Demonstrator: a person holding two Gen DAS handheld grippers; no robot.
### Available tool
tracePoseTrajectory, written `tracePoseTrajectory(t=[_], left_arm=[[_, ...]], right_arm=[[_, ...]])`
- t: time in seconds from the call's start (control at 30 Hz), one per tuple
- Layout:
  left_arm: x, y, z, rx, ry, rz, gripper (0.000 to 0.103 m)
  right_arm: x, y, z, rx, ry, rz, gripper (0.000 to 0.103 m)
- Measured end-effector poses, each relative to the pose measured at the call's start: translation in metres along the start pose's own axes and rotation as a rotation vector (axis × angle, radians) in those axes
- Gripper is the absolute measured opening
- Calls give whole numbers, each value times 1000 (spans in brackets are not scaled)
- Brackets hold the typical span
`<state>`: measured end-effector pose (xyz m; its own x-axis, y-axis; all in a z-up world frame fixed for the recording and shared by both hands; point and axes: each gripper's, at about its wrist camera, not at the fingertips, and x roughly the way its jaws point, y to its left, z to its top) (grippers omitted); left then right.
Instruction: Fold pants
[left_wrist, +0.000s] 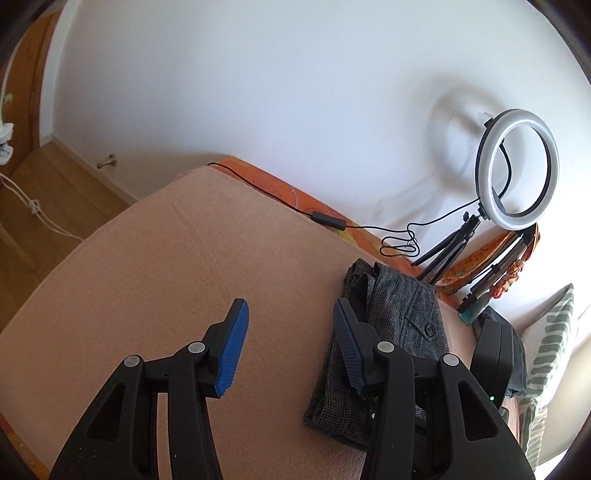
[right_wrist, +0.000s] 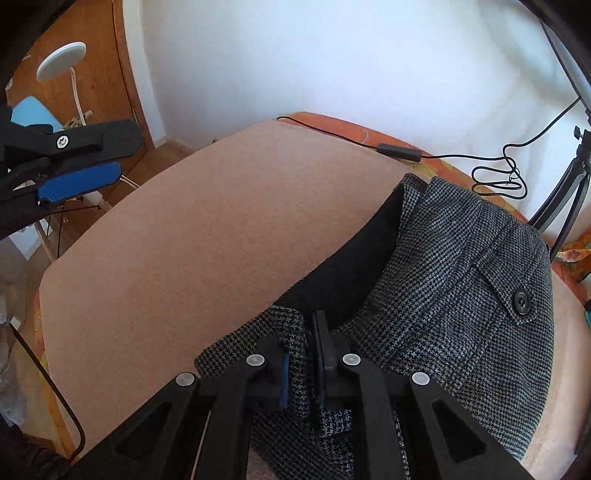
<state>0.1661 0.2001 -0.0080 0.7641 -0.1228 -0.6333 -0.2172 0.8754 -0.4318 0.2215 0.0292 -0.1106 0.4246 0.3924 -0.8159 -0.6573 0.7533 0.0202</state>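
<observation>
The grey houndstooth pants (right_wrist: 461, 280) lie in a folded bundle on the pink blanket (right_wrist: 207, 236), with a buttoned pocket flap on top and a dark lining showing. In the left wrist view the pants (left_wrist: 402, 317) sit right of my left gripper (left_wrist: 290, 332), which is open, empty and held above the blanket. My left gripper also shows at the left edge of the right wrist view (right_wrist: 79, 182). My right gripper (right_wrist: 301, 354) is shut on a fold of the pants at the bundle's near edge.
A ring light (left_wrist: 517, 168) on a tripod stands by the white wall at the far right, with a black cable (left_wrist: 325, 218) trailing along the blanket's far edge. A striped pillow (left_wrist: 550, 369) lies right. Wooden floor (left_wrist: 55, 192) lies off the left edge.
</observation>
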Motion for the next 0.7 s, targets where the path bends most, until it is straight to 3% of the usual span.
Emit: tracePoseTrajectory(t=[0.07, 0.13, 0.27, 0.37, 0.57, 0.7], left_arm=[[3, 0, 0, -6, 13, -5, 59], [6, -1, -1, 3, 34, -21, 59], [11, -8, -5, 40, 49, -45, 59], [15, -11, -11, 16, 83, -106, 59], [29, -15, -37, -130, 235, -207, 60], [31, -12, -58, -210, 293, -208, 61]], right_arm=[[-7, -9, -1, 50, -3, 76, 20], [-19, -22, -4, 121, -37, 215, 47], [-51, -43, -13, 210, -110, 337, 53], [-74, -67, -25, 266, -151, 339, 58], [-102, -136, -56, 411, -174, 272, 75], [-101, -176, -72, 505, -144, 262, 80]])
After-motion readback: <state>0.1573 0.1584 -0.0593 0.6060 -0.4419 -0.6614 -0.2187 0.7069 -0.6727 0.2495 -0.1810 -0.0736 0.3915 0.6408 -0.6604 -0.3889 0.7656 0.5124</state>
